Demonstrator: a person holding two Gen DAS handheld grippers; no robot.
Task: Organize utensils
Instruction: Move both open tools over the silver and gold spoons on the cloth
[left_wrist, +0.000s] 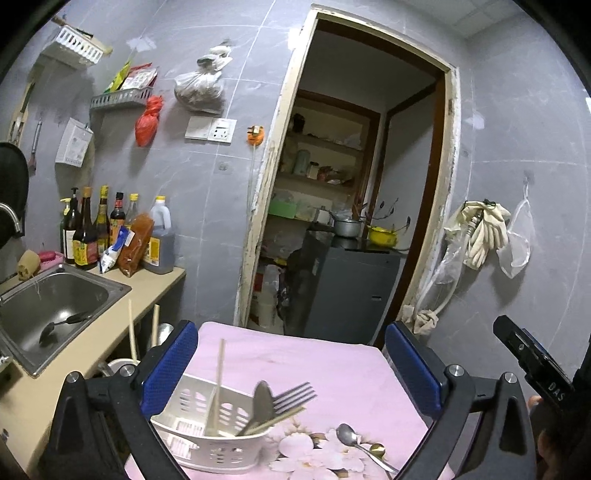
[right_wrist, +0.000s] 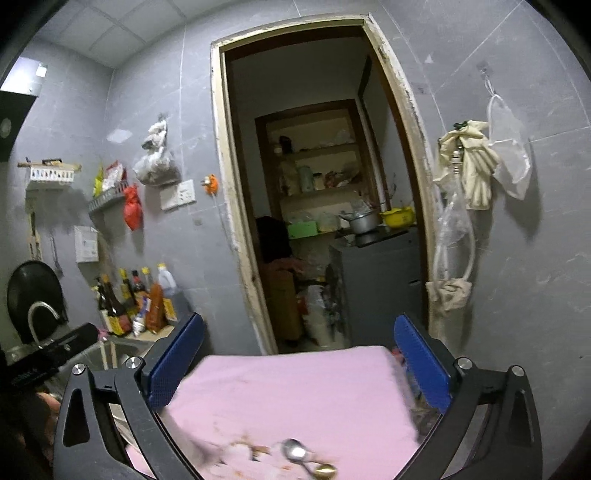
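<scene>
While both claws (left_wrist: 291, 363) (right_wrist: 299, 360) gape empty, a shiny steel spoon (left_wrist: 349, 435) lies beside the slotted white plastic basket (left_wrist: 207, 439).

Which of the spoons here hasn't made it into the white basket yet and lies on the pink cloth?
The silver spoon with the gold-tipped handle: it lies flat on the pink cloth, right of the white basket. Another spoon already stands in the basket; a dark one lies in the sink.

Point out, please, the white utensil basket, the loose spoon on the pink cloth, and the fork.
white utensil basket (left_wrist: 207, 448): left wrist view, on its slotted front wall.
loose spoon (left_wrist: 346, 432): left wrist view, on its bowl.
fork (left_wrist: 295, 395): left wrist view, on its tines, above the basket rim.
</scene>
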